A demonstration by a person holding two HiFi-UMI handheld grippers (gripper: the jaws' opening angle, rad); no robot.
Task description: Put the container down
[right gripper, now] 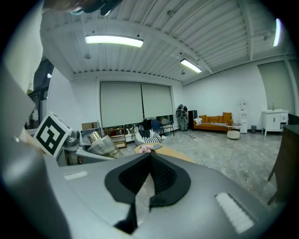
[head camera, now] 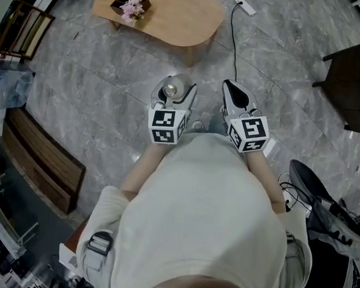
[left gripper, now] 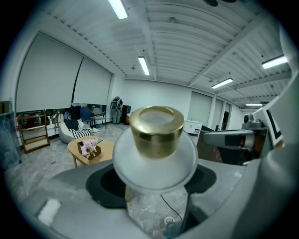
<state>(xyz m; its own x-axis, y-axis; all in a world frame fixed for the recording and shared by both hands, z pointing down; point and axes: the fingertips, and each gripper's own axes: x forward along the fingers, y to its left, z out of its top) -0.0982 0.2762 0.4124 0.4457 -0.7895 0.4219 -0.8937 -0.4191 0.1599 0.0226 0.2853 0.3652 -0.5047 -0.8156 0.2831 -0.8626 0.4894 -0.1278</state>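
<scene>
1. Left claw (left gripper: 156,193): we list it as clenched on the container (left gripper: 154,163). The pads press the clear body from both sides, below the shoulder, and the gold lid (left gripper: 156,128) is uppermost. We judge that this side grip leaves the base free for setting down.
2. Container, location: in the air in front of the person, above the grey stone floor (head camera: 98,85), resting on nothing.
3. Right claw (right gripper: 150,158): clenched, tips together, nothing between them. It is held just beside the left one, and we judge it idle and out of the way.
4. Surface: a wooden table (head camera: 176,17) ahead, well apart from both claws. A flower box (head camera: 131,6) sits towards its left end. The middle and right are bare, so we take that as the likely landing spot. The near edge is rounded.
5. Room for moving: open floor lies between the claws and the surface. A cable (head camera: 236,49) crosses it near the table's right end and runs to a power strip (head camera: 245,6). A dark cabinet (head camera: 353,85) stands well off to the right.
</scene>
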